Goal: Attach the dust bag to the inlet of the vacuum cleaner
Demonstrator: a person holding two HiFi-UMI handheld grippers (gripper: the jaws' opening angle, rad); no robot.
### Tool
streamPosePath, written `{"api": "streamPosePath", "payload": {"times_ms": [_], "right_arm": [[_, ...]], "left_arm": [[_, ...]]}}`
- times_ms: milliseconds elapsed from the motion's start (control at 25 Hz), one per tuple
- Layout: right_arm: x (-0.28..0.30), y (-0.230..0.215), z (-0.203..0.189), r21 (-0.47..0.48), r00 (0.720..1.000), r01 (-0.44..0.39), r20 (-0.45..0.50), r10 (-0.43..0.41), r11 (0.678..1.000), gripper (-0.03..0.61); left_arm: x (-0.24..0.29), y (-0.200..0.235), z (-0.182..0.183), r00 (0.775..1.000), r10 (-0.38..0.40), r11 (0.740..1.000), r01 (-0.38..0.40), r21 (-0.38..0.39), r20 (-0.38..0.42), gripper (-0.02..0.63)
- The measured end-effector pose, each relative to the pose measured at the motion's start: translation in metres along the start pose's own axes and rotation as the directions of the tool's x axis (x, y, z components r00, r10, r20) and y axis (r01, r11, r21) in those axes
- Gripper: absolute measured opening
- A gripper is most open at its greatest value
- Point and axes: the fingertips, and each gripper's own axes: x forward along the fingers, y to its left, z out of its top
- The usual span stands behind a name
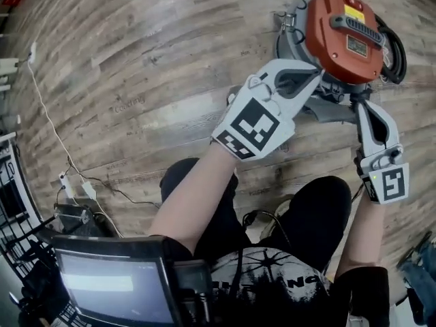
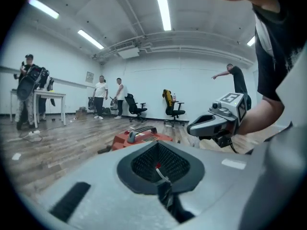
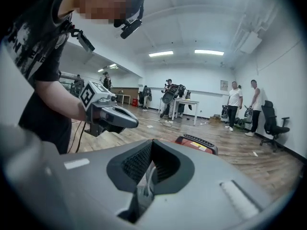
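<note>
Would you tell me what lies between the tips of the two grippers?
In the head view, the vacuum's grey base lies between the left gripper and the right gripper.

You hold two grippers, one left gripper (image 1: 310, 80) and one right gripper (image 1: 359, 107). You have one vacuum cleaner (image 1: 344, 33) and one lit screen (image 1: 116, 288). Your left gripper view shows two office chairs (image 2: 135, 107) (image 2: 172, 108), one counter (image 2: 48, 95) and four people (image 2: 28, 90) (image 2: 100, 96) (image 2: 119, 94) (image 2: 236, 78).

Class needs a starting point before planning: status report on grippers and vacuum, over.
Left gripper shut, right gripper shut, both at the vacuum cleaner. Dust bag not made out. Black cable looped at vacuum's side.
</note>
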Motion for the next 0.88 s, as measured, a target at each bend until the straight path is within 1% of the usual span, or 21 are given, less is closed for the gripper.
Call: {"api": "streamPosePath", "payload": {"times_ms": [80,120,200,320,400,520,640,760,880], "right_arm": [[0.002,0.010,0.019,0.023,0.998,-0.045,-0.044,0.046,0.999,0.005],[-0.001,0.013,0.031,0.041,0.995,-0.063,-0.081,0.066,0.997,0.005],[-0.009,0.019,0.059,0.083,0.983,-0.092,-0.151,0.104,0.992,0.003],[-0.021,0.030,0.118,0.126,0.970,-0.128,-0.192,0.151,0.984,0.005],[-0.028,0.035,0.167,0.146,0.962,-0.154,-0.202,0.181,0.977,0.005],[-0.033,0.037,0.252,0.135,0.960,-0.183,-0.190,0.206,0.974,0.005],[-0.036,0.032,0.326,0.120,0.963,-0.181,-0.180,0.201,0.976,0.005],[-0.039,0.035,0.381,0.124,0.964,-0.174,-0.182,0.195,0.977,0.005],[-0.037,0.037,0.427,0.096,0.970,-0.146,-0.179,0.161,0.985,0.005]], "left_arm": [[-0.022,0.013,0.012,1.000,0.012,0.998,-0.012,-0.065,0.001,0.002],[-0.033,0.016,0.021,1.000,0.008,0.997,-0.009,-0.077,-0.013,0.002],[-0.057,0.018,0.044,0.998,-0.015,0.997,0.011,-0.073,-0.056,0.002],[-0.097,0.013,0.091,0.993,-0.040,0.997,0.031,-0.077,-0.107,0.002],[-0.121,0.008,0.133,0.992,-0.042,0.995,0.031,-0.095,-0.119,0.002],[-0.156,0.003,0.210,0.993,-0.044,0.991,0.030,-0.132,-0.109,0.002],[-0.185,0.007,0.283,0.995,-0.048,0.990,0.035,-0.138,-0.091,0.002],[-0.211,0.008,0.349,0.997,-0.064,0.988,0.058,-0.145,-0.040,0.002],[-0.223,0.010,0.403,0.995,-0.102,0.987,0.104,-0.125,0.020,0.002]]}}
